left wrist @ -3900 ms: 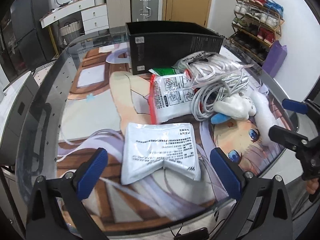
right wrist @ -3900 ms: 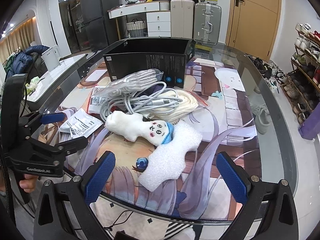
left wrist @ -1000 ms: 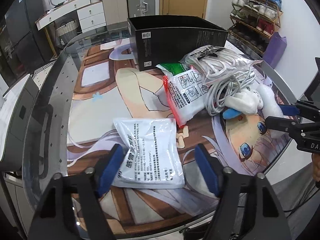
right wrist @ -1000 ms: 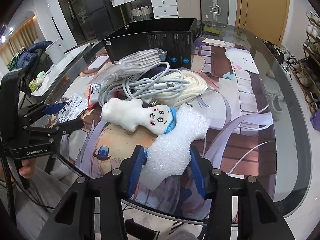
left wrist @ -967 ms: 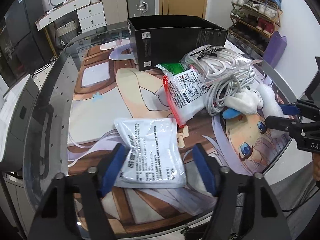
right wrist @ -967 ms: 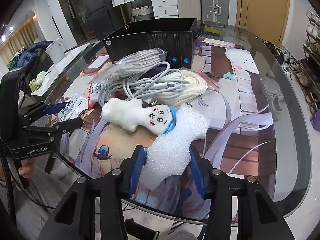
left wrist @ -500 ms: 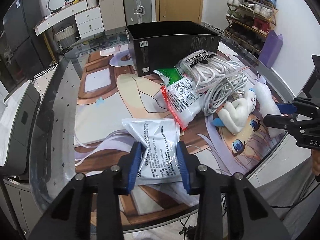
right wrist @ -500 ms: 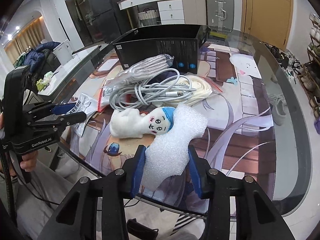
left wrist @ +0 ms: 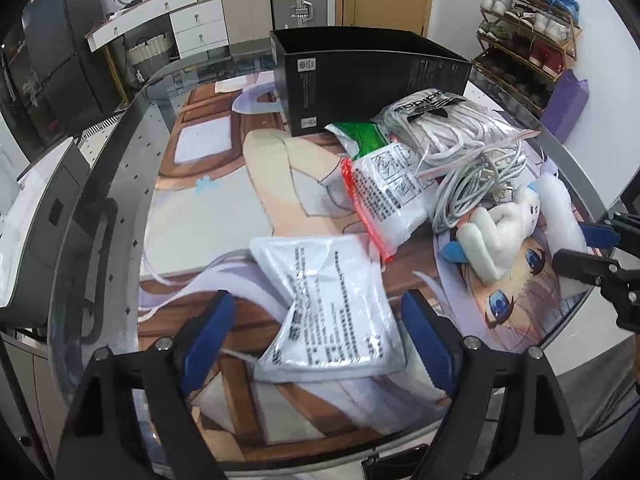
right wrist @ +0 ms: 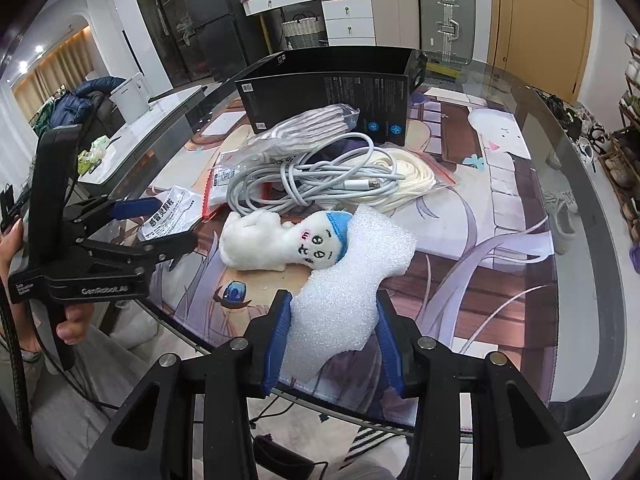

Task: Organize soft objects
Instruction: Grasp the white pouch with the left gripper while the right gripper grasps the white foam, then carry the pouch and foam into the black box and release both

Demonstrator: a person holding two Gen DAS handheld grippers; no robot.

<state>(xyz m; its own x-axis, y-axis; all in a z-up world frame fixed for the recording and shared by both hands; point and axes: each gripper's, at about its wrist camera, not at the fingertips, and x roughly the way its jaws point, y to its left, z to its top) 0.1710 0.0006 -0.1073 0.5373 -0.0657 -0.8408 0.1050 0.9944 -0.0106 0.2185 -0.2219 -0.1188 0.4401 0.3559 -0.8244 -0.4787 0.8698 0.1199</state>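
A white printed packet [left wrist: 332,312] lies rumpled on the picture mat between the blue pads of my left gripper [left wrist: 316,332]. Its jaws are opening and the pads stand clear of the packet on both sides. My right gripper [right wrist: 334,340] is shut on the near end of a white foam piece [right wrist: 348,280]. A white plush doll with a blue cap [right wrist: 280,240] rests its head against that foam. In the left wrist view the right gripper [left wrist: 592,252] shows at the right edge, beside the doll [left wrist: 500,232].
An open black box [right wrist: 328,88] stands at the back of the glass table [right wrist: 560,208]. In front of it lie a grey cable bundle [right wrist: 304,184], a cream cord coil [right wrist: 404,176], a bagged white cord [left wrist: 440,120] and a red-strip zip bag [left wrist: 388,200]. A hand [right wrist: 72,320] holds the left gripper's handle.
The left gripper squeezed the white packet half a second ago and has since spread wide, leaving it lying turned and rumpled. The right gripper keeps its hold on the foam; the doll swung round slightly.
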